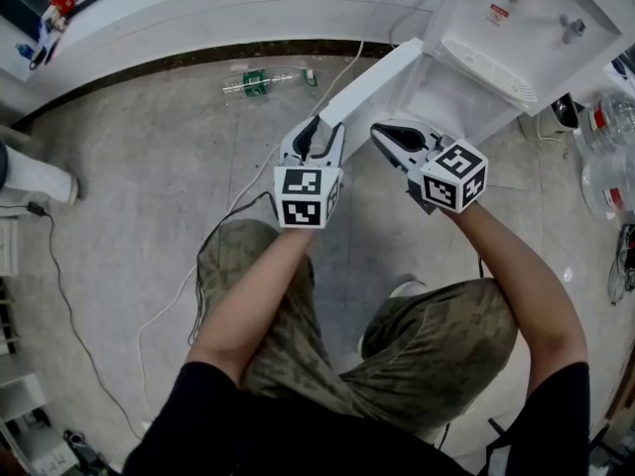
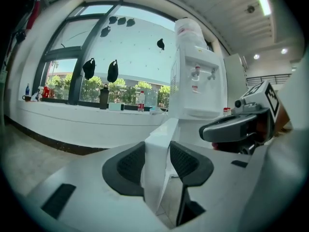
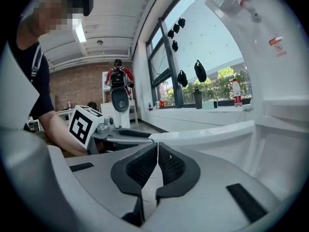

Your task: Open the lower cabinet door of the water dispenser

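The white water dispenser (image 1: 516, 28) stands at the upper right of the head view. Its lower cabinet door (image 1: 372, 82) is swung out toward me, and the cabinet inside shows white. My left gripper (image 1: 316, 132) is shut on the door's free edge. In the left gripper view the door edge (image 2: 161, 139) sits upright between the two pads of that gripper (image 2: 157, 166). My right gripper (image 1: 382, 132) hovers beside the door in front of the cabinet opening. Its jaws (image 3: 157, 163) are shut with nothing between them.
A plastic bottle (image 1: 256, 83) lies on the floor by the white window ledge (image 1: 198, 18). Cables (image 1: 228, 216) run across the floor to my left. Large water jugs (image 1: 610, 127) stand right of the dispenser. My knees are just below the grippers.
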### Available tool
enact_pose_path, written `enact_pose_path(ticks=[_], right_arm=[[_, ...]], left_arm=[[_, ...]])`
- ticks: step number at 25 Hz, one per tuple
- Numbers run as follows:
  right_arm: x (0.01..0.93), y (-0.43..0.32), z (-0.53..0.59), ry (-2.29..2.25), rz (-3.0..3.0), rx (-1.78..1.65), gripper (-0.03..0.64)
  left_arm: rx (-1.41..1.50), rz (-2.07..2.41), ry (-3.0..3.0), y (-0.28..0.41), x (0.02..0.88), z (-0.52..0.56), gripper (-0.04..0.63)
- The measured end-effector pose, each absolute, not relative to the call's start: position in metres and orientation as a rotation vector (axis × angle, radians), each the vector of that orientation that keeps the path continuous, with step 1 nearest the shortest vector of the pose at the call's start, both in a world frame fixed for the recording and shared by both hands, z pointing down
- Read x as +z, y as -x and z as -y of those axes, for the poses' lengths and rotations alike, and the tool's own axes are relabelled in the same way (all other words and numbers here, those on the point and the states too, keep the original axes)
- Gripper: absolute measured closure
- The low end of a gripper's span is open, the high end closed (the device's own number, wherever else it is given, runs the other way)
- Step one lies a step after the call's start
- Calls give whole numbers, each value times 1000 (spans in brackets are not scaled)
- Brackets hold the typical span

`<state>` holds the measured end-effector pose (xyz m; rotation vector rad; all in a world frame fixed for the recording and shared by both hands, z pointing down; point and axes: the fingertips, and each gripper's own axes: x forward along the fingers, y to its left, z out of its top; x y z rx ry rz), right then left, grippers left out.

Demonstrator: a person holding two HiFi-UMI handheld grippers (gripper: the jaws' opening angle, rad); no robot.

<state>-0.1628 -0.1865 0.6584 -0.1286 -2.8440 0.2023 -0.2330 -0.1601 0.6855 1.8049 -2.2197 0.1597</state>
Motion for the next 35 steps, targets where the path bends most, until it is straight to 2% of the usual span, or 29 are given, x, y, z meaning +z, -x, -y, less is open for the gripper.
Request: enact_pose_path(ticks=[19,30,35], right_arm=[[669,184,175,199,2823,212,612],[663,189,179,225,2861,212,612],[664,189,182,226,2862,210,612]], left_arm=[[218,2217,-1762,267,688,166,448],[422,2282,-1741,291,690,175,454],[425,2301,-1711,304,690,182,458]])
